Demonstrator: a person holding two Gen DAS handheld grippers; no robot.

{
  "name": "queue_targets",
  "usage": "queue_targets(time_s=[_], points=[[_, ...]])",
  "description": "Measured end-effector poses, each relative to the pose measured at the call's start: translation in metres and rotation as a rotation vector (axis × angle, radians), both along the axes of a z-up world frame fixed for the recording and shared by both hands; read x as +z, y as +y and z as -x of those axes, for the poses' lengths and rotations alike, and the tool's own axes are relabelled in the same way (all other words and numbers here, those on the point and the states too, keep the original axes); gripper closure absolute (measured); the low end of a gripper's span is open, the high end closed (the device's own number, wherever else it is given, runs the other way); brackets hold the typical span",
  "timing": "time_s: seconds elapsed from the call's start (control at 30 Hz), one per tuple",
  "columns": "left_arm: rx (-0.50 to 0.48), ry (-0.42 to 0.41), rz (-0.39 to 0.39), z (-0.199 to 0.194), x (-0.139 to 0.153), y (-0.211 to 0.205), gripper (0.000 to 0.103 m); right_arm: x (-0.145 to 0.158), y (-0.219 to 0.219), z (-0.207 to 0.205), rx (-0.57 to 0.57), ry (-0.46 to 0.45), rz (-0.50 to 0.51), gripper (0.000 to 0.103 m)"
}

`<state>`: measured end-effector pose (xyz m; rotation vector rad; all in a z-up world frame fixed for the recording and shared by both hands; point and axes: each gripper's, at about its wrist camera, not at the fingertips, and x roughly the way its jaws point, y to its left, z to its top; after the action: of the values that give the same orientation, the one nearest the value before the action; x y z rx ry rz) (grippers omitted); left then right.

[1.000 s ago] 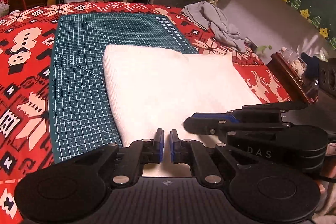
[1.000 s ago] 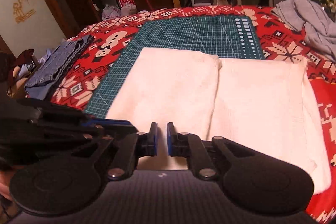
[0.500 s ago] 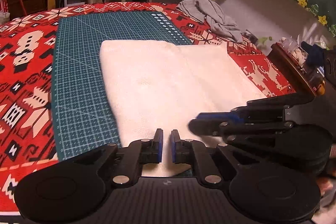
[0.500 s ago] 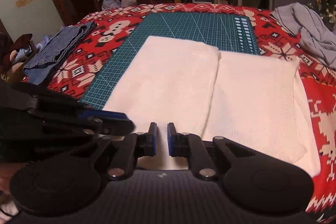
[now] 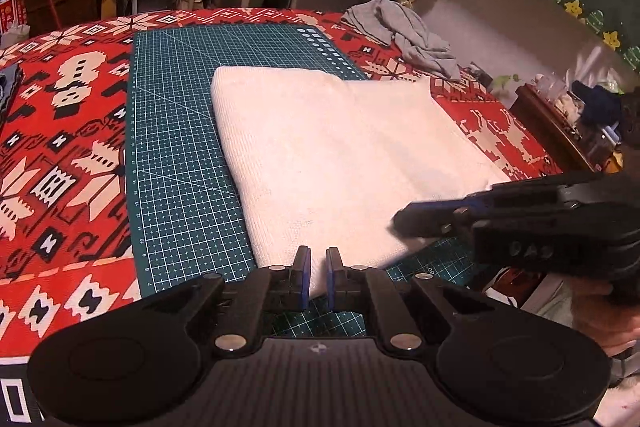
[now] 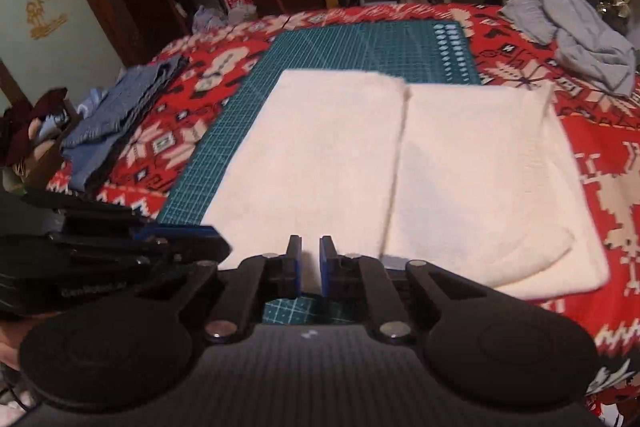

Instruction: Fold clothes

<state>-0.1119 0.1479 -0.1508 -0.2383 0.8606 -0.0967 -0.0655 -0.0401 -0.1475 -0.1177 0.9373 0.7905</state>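
My left gripper (image 5: pixel 317 277) and right gripper (image 6: pixel 307 265): fingers slightly parted, empty, above one folded white knit garment's (image 5: pixel 340 155) near edge; one crumpled grey cloth (image 6: pixel 576 35) at far-right corner.

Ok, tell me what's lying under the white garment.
The white garment lies partly on the green cutting mat, and its right side lies on the red patterned tablecloth. Anything beneath the cloth itself is covered and can't be seen.

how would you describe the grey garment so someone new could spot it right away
Start at the green cutting mat in the middle of the red patterned tablecloth, then look past its far right corner. The grey garment lies there crumpled, unlike the flat white cloth and the blue folded pile.
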Motion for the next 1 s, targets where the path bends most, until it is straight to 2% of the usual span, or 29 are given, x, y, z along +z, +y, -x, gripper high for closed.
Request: queue_targets(time_s=[0.1,0.23,0.3,0.33,0.37,0.4,0.43,0.47,0.53,0.6,0.7,0.83,0.93,1.0], points=[[-0.006,0.0,-0.02,0.007,0.0,-0.001,0.095,-0.004,-0.009,-0.003,-0.021,0.031,-0.01,0.096],[0.013,0.004,-0.006,0.014,0.003,-0.001,0.094,-0.001,-0.032,-0.007,-0.059,0.082,-0.051,0.096],[0.023,-0.009,-0.016,0.018,0.007,-0.004,0.086,0.005,-0.044,-0.005,-0.07,0.082,-0.08,0.091],[0.024,-0.026,-0.025,0.021,0.011,-0.006,0.076,0.01,-0.049,-0.003,-0.074,0.071,-0.088,0.09],[0.028,-0.044,-0.037,0.023,0.015,-0.009,0.069,0.014,-0.053,-0.001,-0.079,0.053,-0.089,0.083],[0.033,-0.059,-0.051,0.025,0.019,-0.012,0.066,0.018,-0.056,0.0,-0.086,0.035,-0.085,0.072],[0.038,-0.073,-0.066,0.027,0.024,-0.014,0.059,0.021,-0.058,0.001,-0.096,0.017,-0.077,0.068],[0.041,-0.085,-0.078,0.028,0.027,-0.017,0.045,0.023,-0.058,0.002,-0.105,-0.001,-0.066,0.061],[0.048,-0.108,-0.102,0.027,0.03,-0.02,0.031,0.024,-0.057,0.002,-0.12,-0.035,-0.034,0.05],[0.064,-0.117,-0.117,0.021,0.031,-0.022,0.027,0.024,-0.055,0.0,-0.142,-0.056,-0.016,0.023],[0.103,-0.099,-0.124,0.004,0.028,-0.024,0.027,0.022,-0.049,-0.001,-0.178,-0.111,0.022,0.001],[0.142,-0.091,-0.108,-0.011,0.023,-0.023,0.023,0.021,-0.041,-0.002,-0.226,-0.184,0.073,0.001],[0.139,-0.12,-0.117,-0.011,0.017,-0.024,0.019,0.02,-0.035,-0.003,-0.262,-0.239,0.111,0.001],[0.113,-0.109,-0.134,-0.013,0.012,-0.026,0.019,0.016,-0.036,-0.005,-0.267,-0.224,0.119,0.001]])
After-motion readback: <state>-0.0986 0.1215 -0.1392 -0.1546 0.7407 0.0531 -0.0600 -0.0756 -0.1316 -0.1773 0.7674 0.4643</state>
